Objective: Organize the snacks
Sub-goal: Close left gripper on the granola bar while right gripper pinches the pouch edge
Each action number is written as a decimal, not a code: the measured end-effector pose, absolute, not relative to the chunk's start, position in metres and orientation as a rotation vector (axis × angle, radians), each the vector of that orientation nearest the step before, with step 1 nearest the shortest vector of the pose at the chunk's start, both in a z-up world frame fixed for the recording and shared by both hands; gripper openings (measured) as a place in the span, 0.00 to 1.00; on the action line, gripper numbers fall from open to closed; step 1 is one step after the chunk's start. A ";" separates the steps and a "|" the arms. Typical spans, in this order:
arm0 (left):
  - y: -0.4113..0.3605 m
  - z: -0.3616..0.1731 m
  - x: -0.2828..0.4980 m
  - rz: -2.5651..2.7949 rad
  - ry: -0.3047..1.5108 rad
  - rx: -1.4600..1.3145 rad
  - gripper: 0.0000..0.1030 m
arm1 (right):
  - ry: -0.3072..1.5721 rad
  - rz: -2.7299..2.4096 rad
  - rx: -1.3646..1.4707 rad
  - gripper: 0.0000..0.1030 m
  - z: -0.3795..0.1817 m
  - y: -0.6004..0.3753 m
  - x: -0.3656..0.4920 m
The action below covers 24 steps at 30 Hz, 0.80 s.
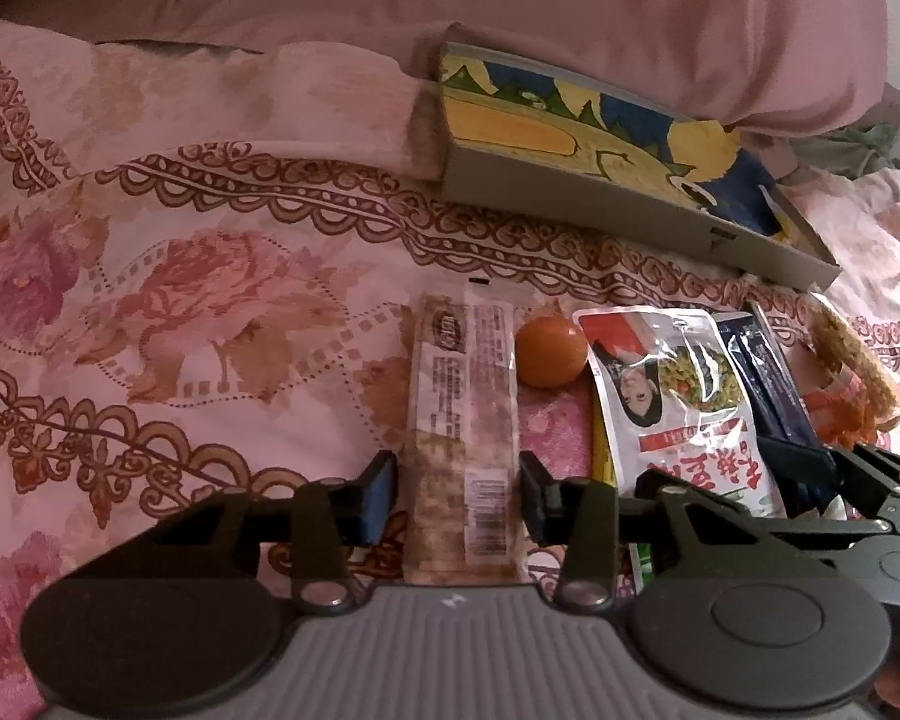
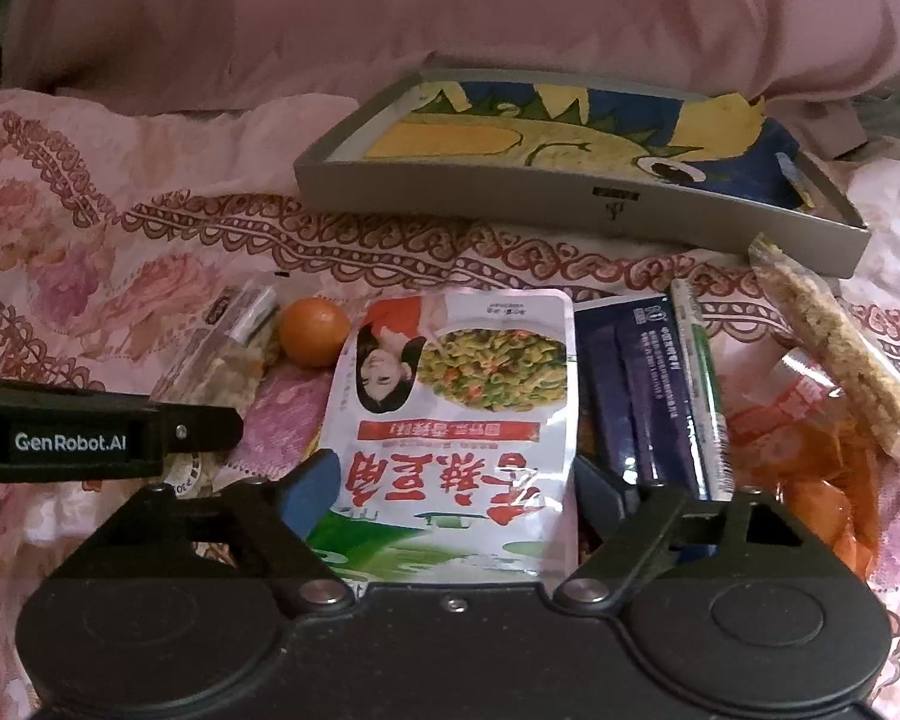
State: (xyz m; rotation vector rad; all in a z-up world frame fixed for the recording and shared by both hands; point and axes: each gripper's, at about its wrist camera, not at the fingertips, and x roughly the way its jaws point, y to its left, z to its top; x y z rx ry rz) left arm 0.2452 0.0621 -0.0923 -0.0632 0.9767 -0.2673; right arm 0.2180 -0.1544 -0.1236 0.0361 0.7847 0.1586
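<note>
My left gripper [image 1: 457, 495] is open, its jaws on either side of a long clear-wrapped snack bar [image 1: 462, 420] lying on the floral bedspread. My right gripper [image 2: 450, 489] is open, its jaws on either side of a white snack pouch [image 2: 456, 396] with a woman's picture and red characters. An orange ball-shaped snack [image 2: 315, 331] lies between bar and pouch. Right of the pouch lie dark blue packets [image 2: 642, 396], a green-white stick [image 2: 699, 384], an orange bag [image 2: 810, 450] and a grain bar [image 2: 840, 348]. A grey tray [image 2: 510, 195] with a yellow-blue drawing sits behind them.
A pink pillow [image 2: 450, 12] lies behind the tray. The floral bedspread [image 1: 180, 300] stretches out to the left. The left gripper's black body [image 2: 90, 438] shows at the left edge of the right wrist view, close to the pouch.
</note>
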 end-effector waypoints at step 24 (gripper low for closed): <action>0.075 -0.092 0.249 -0.250 0.996 -0.125 0.39 | 0.702 0.373 0.189 0.15 -0.072 -0.163 0.206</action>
